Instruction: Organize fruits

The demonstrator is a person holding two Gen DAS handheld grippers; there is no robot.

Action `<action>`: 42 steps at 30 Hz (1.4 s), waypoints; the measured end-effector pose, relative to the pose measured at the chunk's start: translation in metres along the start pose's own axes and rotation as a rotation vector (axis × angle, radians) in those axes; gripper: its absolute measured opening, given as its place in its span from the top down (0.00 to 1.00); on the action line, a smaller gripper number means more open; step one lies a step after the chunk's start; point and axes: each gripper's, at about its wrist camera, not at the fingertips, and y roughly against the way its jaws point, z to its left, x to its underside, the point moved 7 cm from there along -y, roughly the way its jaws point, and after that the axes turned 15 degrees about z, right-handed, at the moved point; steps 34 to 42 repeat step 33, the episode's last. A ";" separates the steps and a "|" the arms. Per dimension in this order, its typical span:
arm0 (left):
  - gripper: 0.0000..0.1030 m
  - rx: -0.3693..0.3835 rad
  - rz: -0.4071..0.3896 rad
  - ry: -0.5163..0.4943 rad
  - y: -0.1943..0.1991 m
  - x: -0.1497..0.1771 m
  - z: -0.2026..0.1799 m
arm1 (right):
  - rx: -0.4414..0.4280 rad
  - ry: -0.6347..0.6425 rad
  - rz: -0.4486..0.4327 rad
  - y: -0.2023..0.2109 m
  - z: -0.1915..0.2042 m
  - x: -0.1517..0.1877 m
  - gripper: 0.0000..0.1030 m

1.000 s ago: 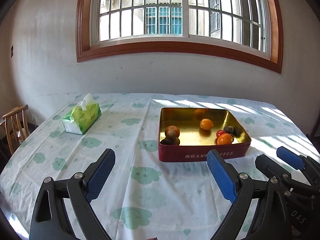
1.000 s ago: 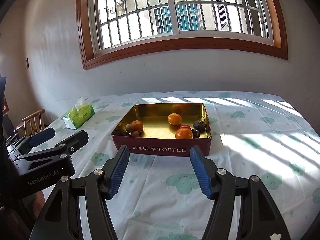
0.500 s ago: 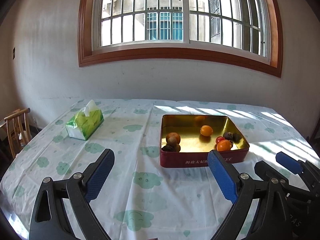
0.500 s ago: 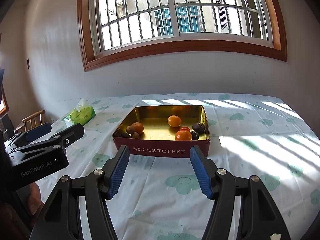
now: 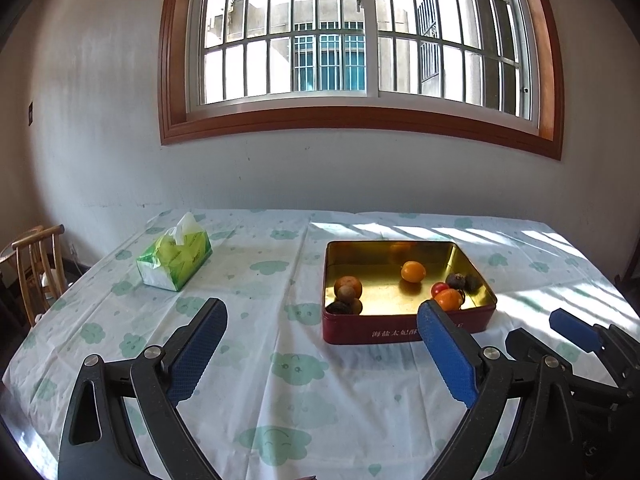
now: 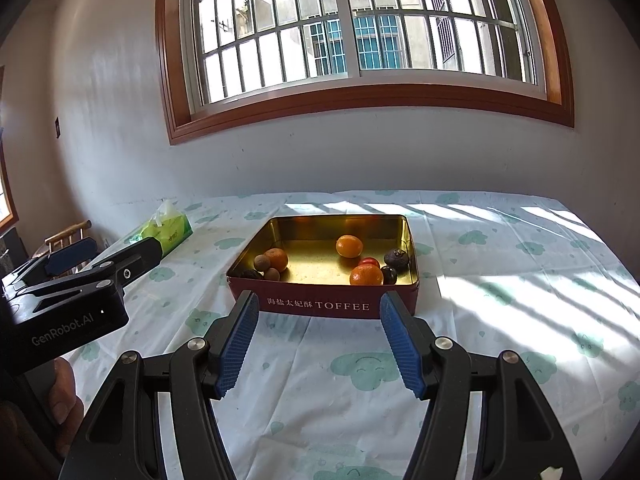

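The fruits sit in a red toffee tin near the middle of the tabletop, in two loose clusters. At the tin's left front corner: an orange, two small brown fruits and a dark one half hidden by the wall. Toward the right: an orange alone, then an orange, a small red fruit and two dark fruits packed close, some touching.

The right tongs hang just short of the tin's front wall, jaws wide apart and empty. The left tongs are also wide open with nothing between them, pointed at the cloth left of the tin. A green tissue pack lies well apart at the far left.

Risks, as I judge them: the fruits are round and the tin floor is slick metal, so a pad nudging one could send it rolling into a neighbour. In the tight right cluster, closing on one fruit may catch or squeeze the soft red one beside it. The tin's wall could snag a low approach and slide the light tin across the cloth. The two tongs are near each other and could collide if both reach in.
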 end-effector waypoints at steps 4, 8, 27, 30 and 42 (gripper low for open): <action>0.06 0.006 -0.002 0.002 0.000 0.000 0.000 | 0.000 0.000 0.001 0.000 0.000 0.000 0.39; 0.06 0.000 -0.003 -0.002 0.000 -0.001 0.000 | 0.001 -0.001 0.003 0.000 -0.001 0.001 0.39; 0.00 -0.037 0.018 -0.018 -0.015 -0.008 -0.004 | 0.061 -0.022 0.144 -0.046 -0.080 0.002 0.34; 0.00 -0.051 0.018 -0.015 -0.017 -0.012 -0.003 | 0.130 -0.021 0.229 -0.068 -0.124 0.005 0.28; 0.00 -0.044 0.053 -0.006 -0.023 -0.014 -0.003 | 0.169 -0.042 0.276 -0.080 -0.158 0.006 0.28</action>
